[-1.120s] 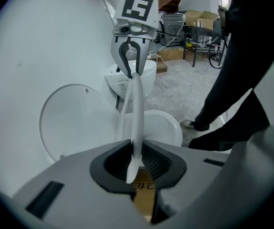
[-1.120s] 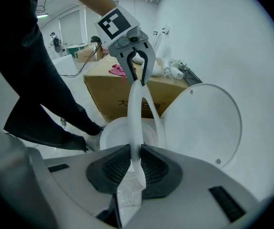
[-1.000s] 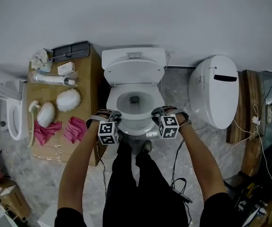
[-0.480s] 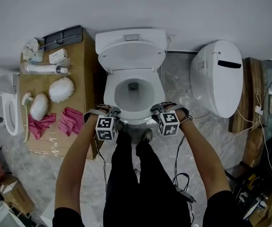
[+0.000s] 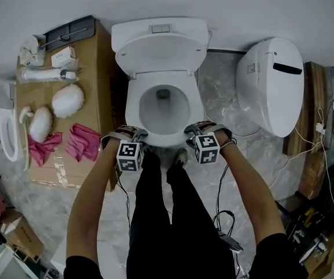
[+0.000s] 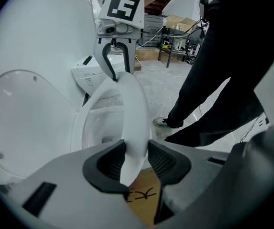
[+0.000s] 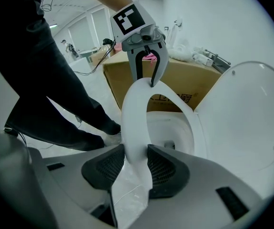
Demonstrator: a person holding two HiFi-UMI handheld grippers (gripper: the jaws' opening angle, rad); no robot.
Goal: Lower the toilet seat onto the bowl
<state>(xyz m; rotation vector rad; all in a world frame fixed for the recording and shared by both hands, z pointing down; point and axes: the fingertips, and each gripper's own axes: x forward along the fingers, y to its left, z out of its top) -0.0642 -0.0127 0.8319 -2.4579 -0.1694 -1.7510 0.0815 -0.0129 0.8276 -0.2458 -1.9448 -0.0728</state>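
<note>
Seat point(image 5: 132, 110) is the bit worth looking at here; plain glossy white plastic, an oval ring with a smooth rounded rim, no marks on it that I can see. It's hinged at the back and lying down over the bowl point(image 5: 164, 120), flat or as good as flat; from where I stand I can't tell if the front edge actually touches the porcelain. Lid point(image 5: 160, 48) is a separate piece and it stands up against the cistern point(image 5: 160, 27) behind.

Person stands right at the front of the toilet, dark trousers point(image 5: 167, 214) between the two arms, a gripper in each hand. Left gripper point(image 6: 137, 156) is at the front left of the ring, pointing steeply down, with the rim running between its two dark ribbed pads; the jaws have just been opening, so they stand spread to either side of the rim and don't look to be squeezing it. Right gripper point(image 7: 136, 163) mirrors it at the front right; same story, jaws just been opening, rim between the pads, close on both sides but loose.

Cardboard box point(image 5: 100, 86) sits just beside the toilet on the person's left, with a couple of pink cloths point(image 5: 84, 142) on top; another white toilet unit point(image 5: 271, 86) stands on the marble floor point(image 5: 225, 103) on the other side.
</note>
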